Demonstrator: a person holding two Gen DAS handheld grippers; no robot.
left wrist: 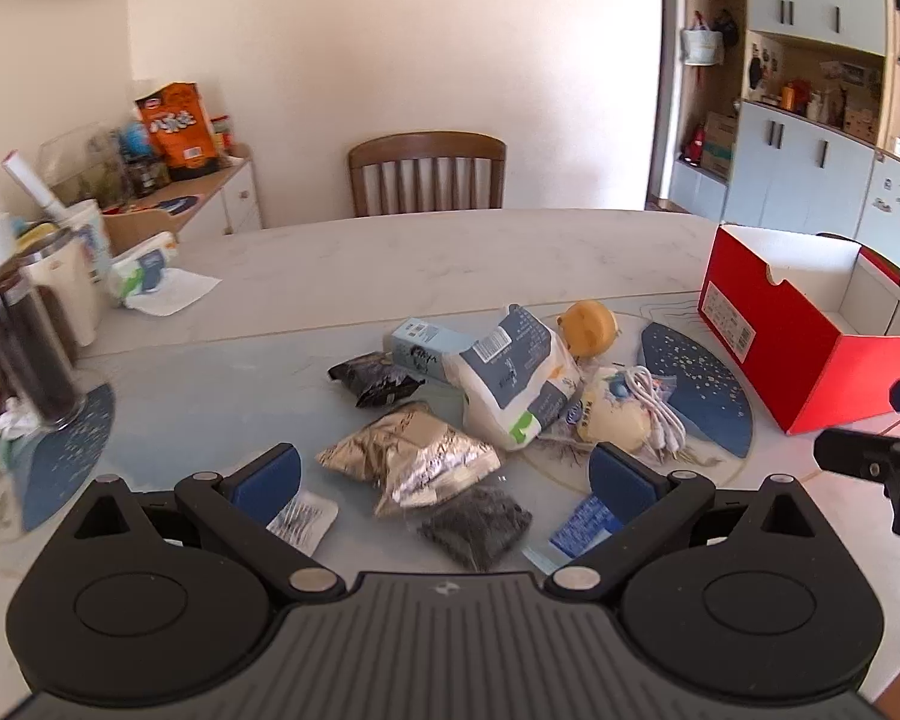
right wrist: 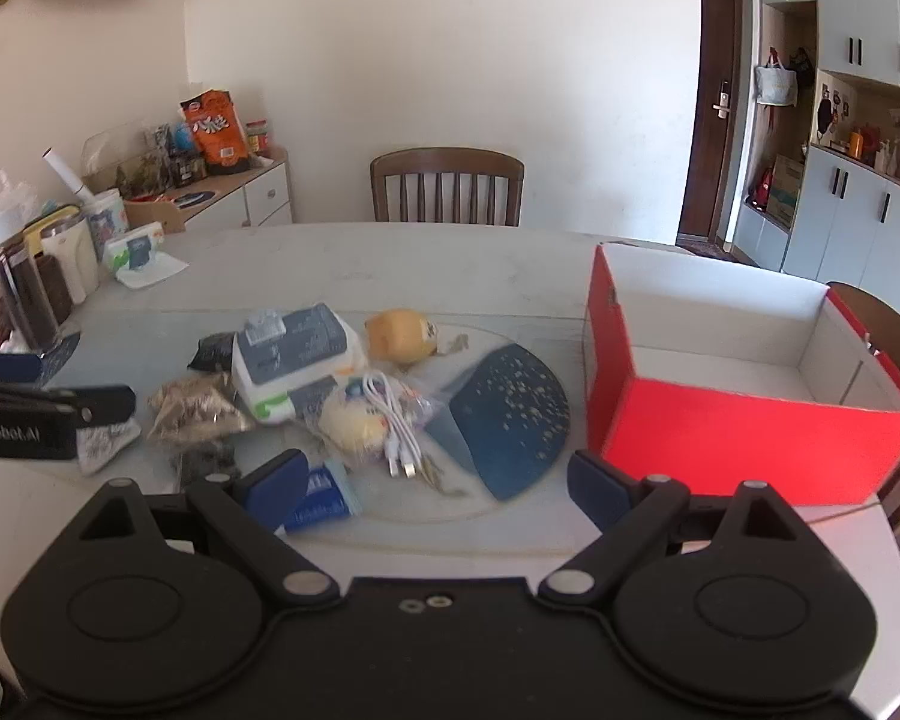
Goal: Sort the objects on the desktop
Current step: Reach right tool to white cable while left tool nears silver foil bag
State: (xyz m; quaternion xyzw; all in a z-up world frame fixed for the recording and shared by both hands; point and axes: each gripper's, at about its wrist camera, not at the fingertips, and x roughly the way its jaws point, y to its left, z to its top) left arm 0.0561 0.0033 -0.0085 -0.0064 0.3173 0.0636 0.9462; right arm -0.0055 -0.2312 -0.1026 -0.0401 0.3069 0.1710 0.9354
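A pile of small items lies mid-table: a silver foil packet (left wrist: 408, 459), a black packet (left wrist: 375, 381), a white-and-blue bag (left wrist: 510, 384), a yellow plush toy (left wrist: 588, 324), a white cable (left wrist: 654, 408) and a dark mesh pouch (left wrist: 474, 522). My left gripper (left wrist: 444, 480) hangs open just short of the foil packet, holding nothing. My right gripper (right wrist: 438, 486) is open and empty too, between the cable (right wrist: 396, 420) and the open red box (right wrist: 720, 372). A blue packet (right wrist: 321, 495) lies by its left finger. The bag (right wrist: 297, 360) and the toy (right wrist: 402, 336) sit further back.
A dark blue placemat (right wrist: 510, 420) lies between the pile and the red box (left wrist: 810, 330). Jars and cups (left wrist: 30, 324) crowd the table's left edge, with a tissue pack (left wrist: 144, 270) behind them. A wooden chair (left wrist: 426, 174) stands at the far side.
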